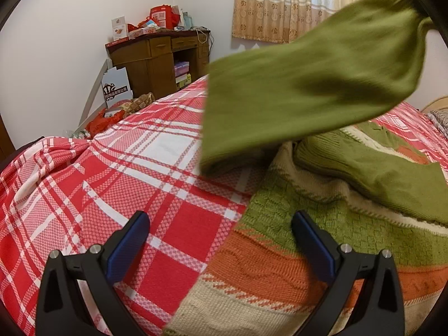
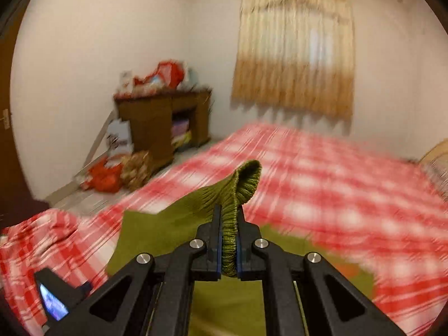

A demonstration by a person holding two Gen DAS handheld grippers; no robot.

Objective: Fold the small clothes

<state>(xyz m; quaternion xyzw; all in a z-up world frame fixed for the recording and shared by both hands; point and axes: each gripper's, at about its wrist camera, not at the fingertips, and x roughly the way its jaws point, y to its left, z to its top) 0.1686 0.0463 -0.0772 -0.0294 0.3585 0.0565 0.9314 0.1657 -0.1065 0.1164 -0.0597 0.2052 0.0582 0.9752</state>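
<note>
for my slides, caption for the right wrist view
Right gripper shut on the sweater's green ribbed cuff, above the plaid bed.

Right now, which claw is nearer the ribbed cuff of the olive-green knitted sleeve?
Right. The right claw is clamped on the ribbed cuff; the left claw stands open low over the sweater's striped hem, apart from it.

White walls; cluttered brown wooden desk in the corner; beige curtain covers a daylit window.

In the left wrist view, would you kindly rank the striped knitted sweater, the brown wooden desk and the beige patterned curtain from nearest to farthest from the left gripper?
1. Striped knitted sweater: lying under the left gripper, right side.
2. Brown wooden desk: beyond the bed, upper left.
3. Beige patterned curtain: far wall, top right.
</note>
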